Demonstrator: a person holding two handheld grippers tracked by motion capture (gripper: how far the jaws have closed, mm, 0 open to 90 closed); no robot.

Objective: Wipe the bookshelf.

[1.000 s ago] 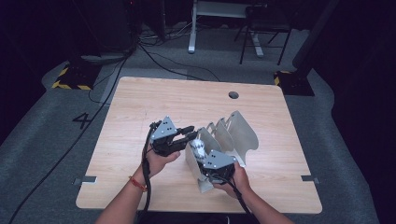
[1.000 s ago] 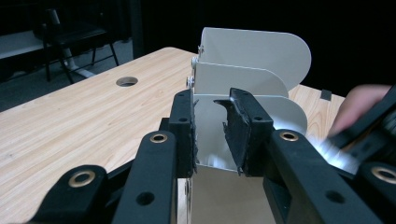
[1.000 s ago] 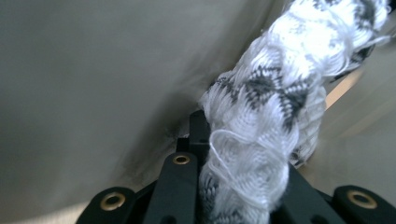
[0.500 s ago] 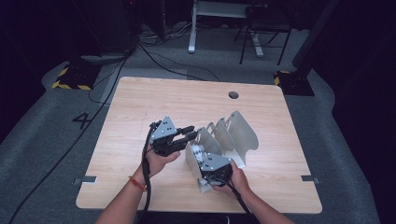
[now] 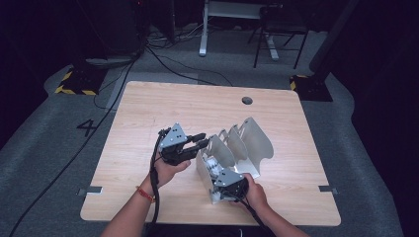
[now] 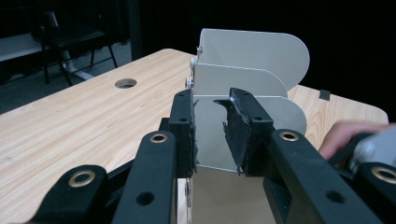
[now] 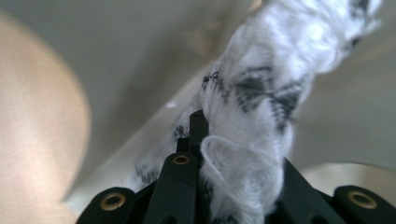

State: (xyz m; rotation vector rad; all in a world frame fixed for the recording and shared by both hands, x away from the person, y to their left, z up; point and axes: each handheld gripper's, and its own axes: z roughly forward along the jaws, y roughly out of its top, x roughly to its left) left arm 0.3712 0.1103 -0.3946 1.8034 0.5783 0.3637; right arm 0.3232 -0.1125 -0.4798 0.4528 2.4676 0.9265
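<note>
A grey sheet-metal rack with several rounded dividers stands on the wooden table, right of centre. My right gripper is at the rack's near end, shut on a white cloth with black marks. The cloth hangs down into the nearest slot, close against the metal. My left gripper points at the rack's left edge. In the left gripper view its jaws stand apart with nothing pressed between the pads, and the dividers rise just beyond them.
A round cable hole sits near the table's far edge. Beyond the table are a chair, a white desk leg and cables on the grey floor. Both forearms come in over the near edge.
My right gripper has sunk with the cloth and drawn a little toward the table's near edge, at the rack's front slot. The left gripper and the rack have stayed where they were.
</note>
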